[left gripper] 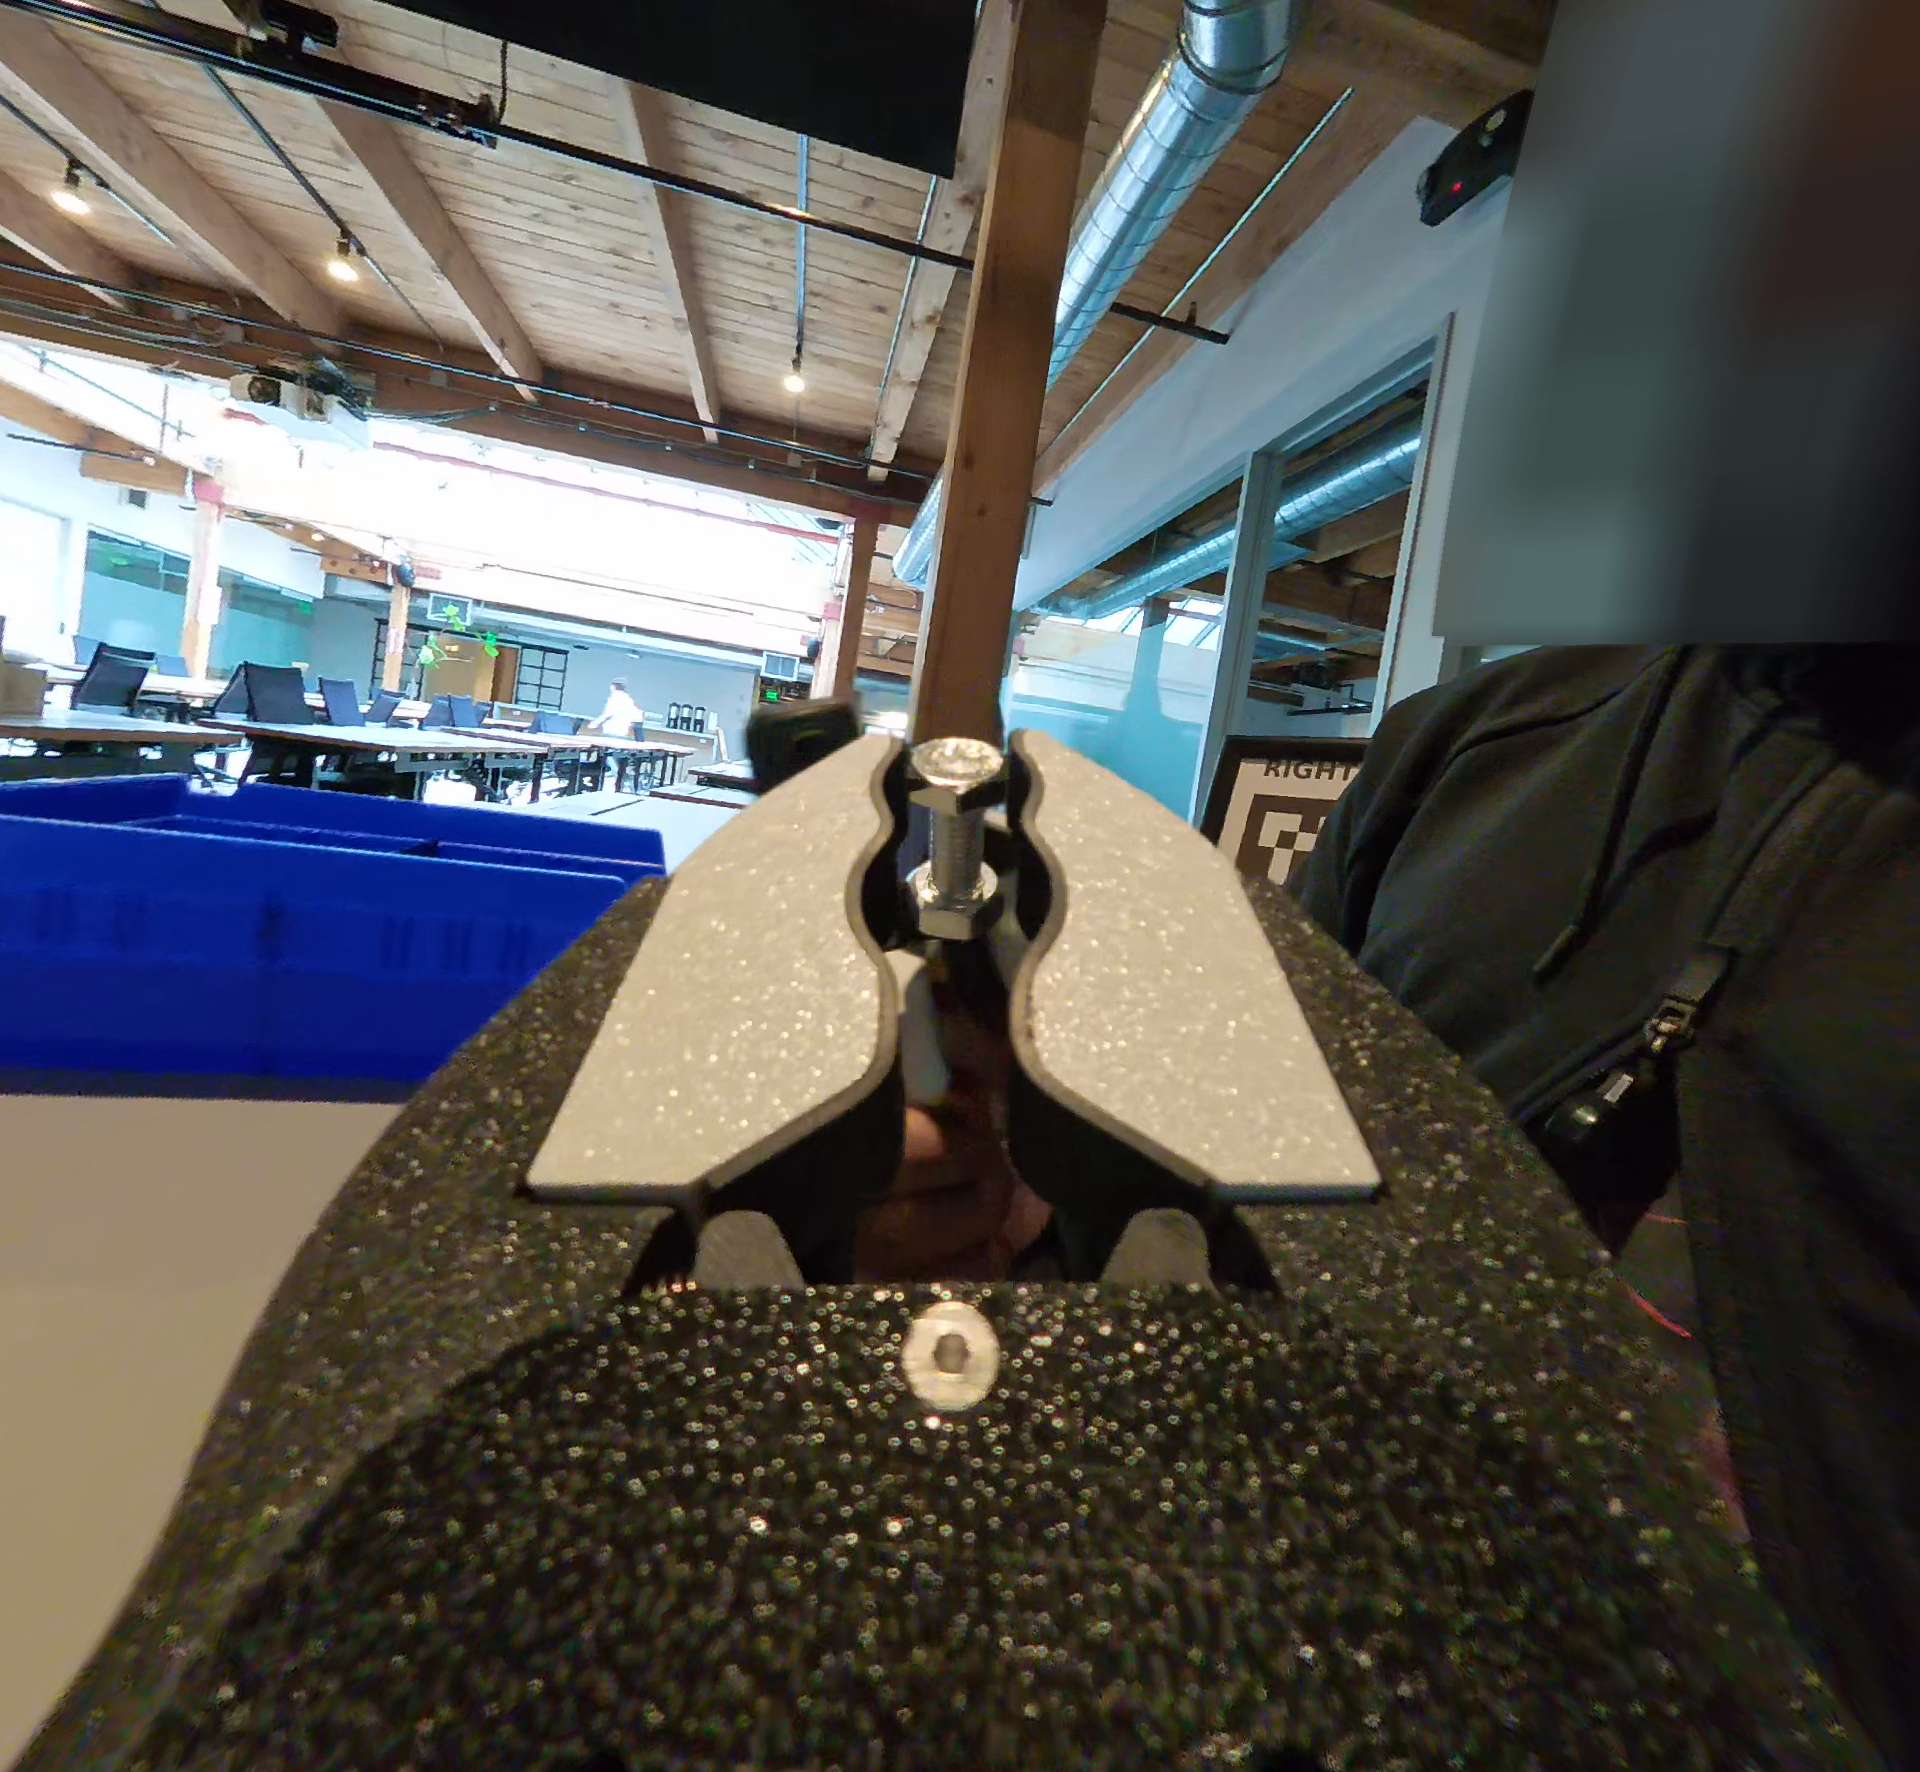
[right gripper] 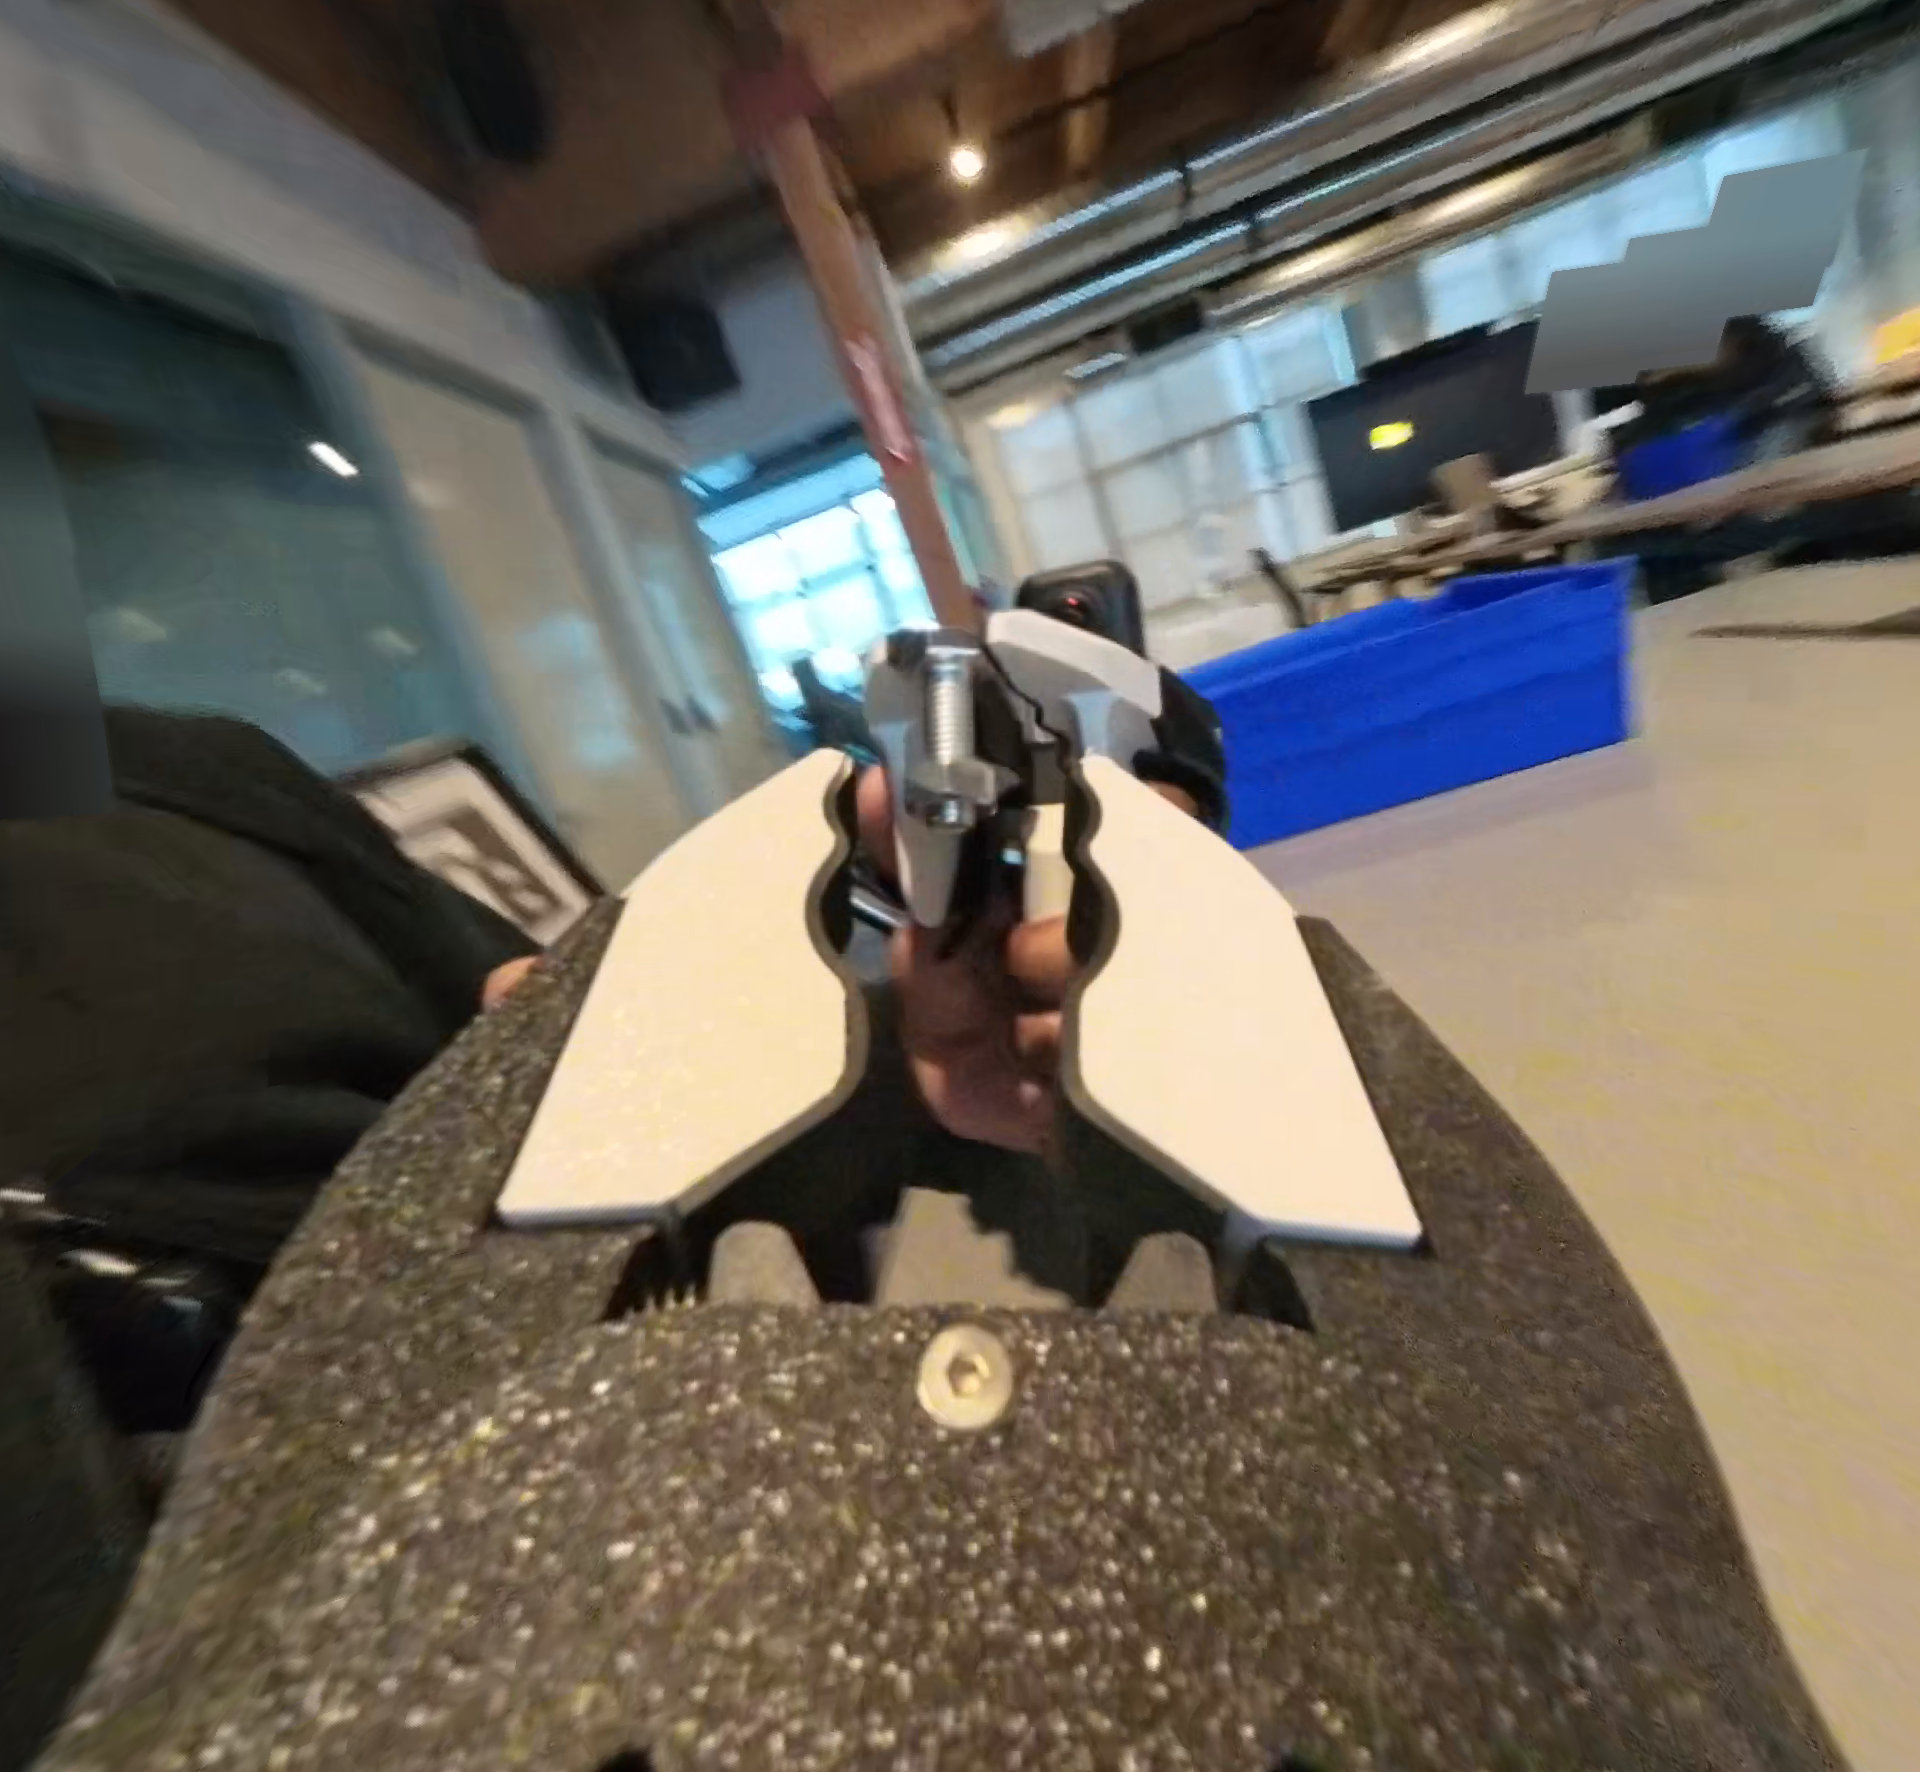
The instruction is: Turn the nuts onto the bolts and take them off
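My left gripper [left gripper: 954,758] is shut on the head of a silver bolt [left gripper: 951,844] and holds it in the air, shaft pointing back toward the camera. A hex nut [left gripper: 951,907] sits on the thread near the shaft's end. In the blurred right wrist view, the same bolt [right gripper: 940,709] and nut [right gripper: 940,800] show in the left gripper's fingers [right gripper: 1049,657]. My right gripper [right gripper: 961,777] is open, its tips on either side of the nut's end with gaps. A hand [right gripper: 977,1026] shows behind.
A blue plastic bin [left gripper: 312,943] stands on the grey table [left gripper: 156,1307], and also shows in the right wrist view [right gripper: 1434,683]. A person in a dark jacket [left gripper: 1662,995] is close on one side. A wooden post [left gripper: 997,475] rises behind.
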